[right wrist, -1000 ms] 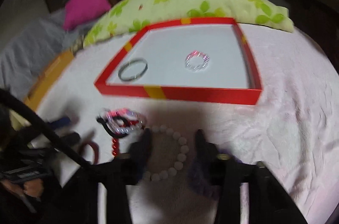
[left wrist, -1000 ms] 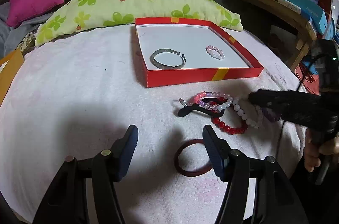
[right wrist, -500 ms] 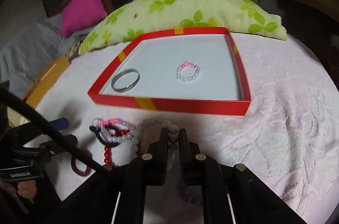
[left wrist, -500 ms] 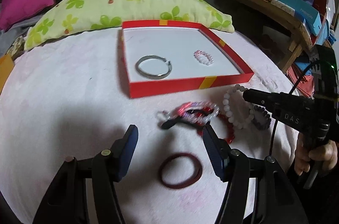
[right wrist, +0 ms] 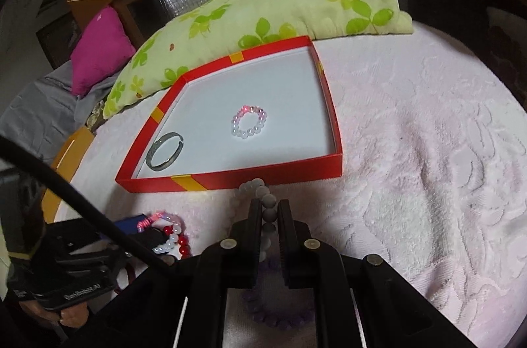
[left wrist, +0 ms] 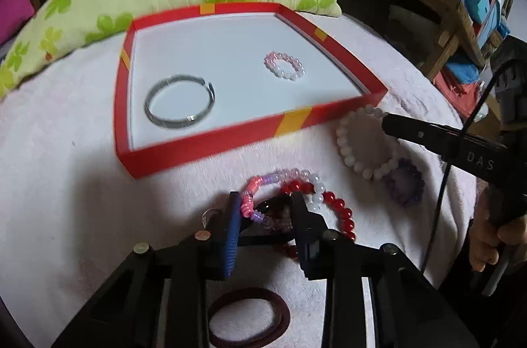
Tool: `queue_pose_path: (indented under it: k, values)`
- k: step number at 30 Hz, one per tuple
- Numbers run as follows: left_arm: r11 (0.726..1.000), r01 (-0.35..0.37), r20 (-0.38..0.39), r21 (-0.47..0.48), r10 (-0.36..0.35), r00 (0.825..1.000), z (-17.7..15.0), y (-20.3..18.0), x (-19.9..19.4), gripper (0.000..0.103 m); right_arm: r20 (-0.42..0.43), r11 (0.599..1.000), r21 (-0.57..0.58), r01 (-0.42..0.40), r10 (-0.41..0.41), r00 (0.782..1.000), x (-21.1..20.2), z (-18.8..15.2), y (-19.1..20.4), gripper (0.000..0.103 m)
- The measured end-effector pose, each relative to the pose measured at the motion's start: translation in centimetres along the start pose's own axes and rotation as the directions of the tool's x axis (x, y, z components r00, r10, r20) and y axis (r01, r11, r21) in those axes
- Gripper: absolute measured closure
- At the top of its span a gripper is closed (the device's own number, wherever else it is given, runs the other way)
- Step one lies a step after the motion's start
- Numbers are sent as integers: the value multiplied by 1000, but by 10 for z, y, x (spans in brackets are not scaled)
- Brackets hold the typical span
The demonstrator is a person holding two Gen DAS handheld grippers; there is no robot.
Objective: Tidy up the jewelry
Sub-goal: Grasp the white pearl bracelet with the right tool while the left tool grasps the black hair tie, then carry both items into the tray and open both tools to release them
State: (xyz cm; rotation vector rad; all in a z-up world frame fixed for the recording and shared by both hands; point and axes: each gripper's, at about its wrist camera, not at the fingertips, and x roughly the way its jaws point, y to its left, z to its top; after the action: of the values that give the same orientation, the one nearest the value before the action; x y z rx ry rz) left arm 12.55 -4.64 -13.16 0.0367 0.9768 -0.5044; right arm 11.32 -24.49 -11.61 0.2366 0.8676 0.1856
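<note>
The right gripper pinches the white bead bracelet just before the red tray. The left gripper has just been closing its fingers around the tangled bracelets on the pink cloth; contact is unclear.

Red tray with yellow-orange stripes, white inside; silver bangle; pale pink bead ring; white bead bracelet; purple bracelet; green-leaf pillow; pale pink cloth.
</note>
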Motion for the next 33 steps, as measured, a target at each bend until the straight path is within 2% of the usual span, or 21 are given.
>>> queue_pose_path:
  k: [2, 7, 13, 18, 19, 21, 24, 27, 33]
  values:
    - [1000, 11, 16, -20, -11, 1000, -5, 2, -4, 78, -19, 1000, 3, 1, -1, 1000, 4, -1, -1, 92]
    - [1000, 13, 17, -1, -13, 1000, -14, 2, -16, 78, -97, 999, 41, 14, -10, 995, 20, -5, -8, 91]
    - [1000, 31, -11, -3, -31, 999, -9, 4, -9, 78, -98, 999, 31, 27, -24, 995, 25, -4, -6, 88]
    - [991, 93, -1, -93, -93, 996, -9, 18, -11, 78, -98, 1000, 9, 25, -24, 995, 25, -4, 0, 84]
    - [991, 90, 7, -99, -90, 996, -9, 19, -12, 79, -97, 1000, -1, 19, -19, 995, 24, -4, 2, 84]
    - [993, 75, 15, -95, -74, 997, -9, 20, -13, 87, -95, 999, -37, -8, 5, 995, 24, -6, 8, 82]
    - [994, 69, 31, -85, -66, 997, -8, 17, -16, 91, -86, 996, -92, 9, -17, 996, 23, -8, 17, 92]
    - [995, 64, 66, -74, -59, 996, -6, 15, -25, 94, -68, 996, -87, -14, 8, 998, 18, -6, 17, 92]
    - [996, 73, 158, -59, -63, 985, 7, 15, -59, 95, -17, 993, -17, -114, 114, 993, 1, 0, 10, 92]
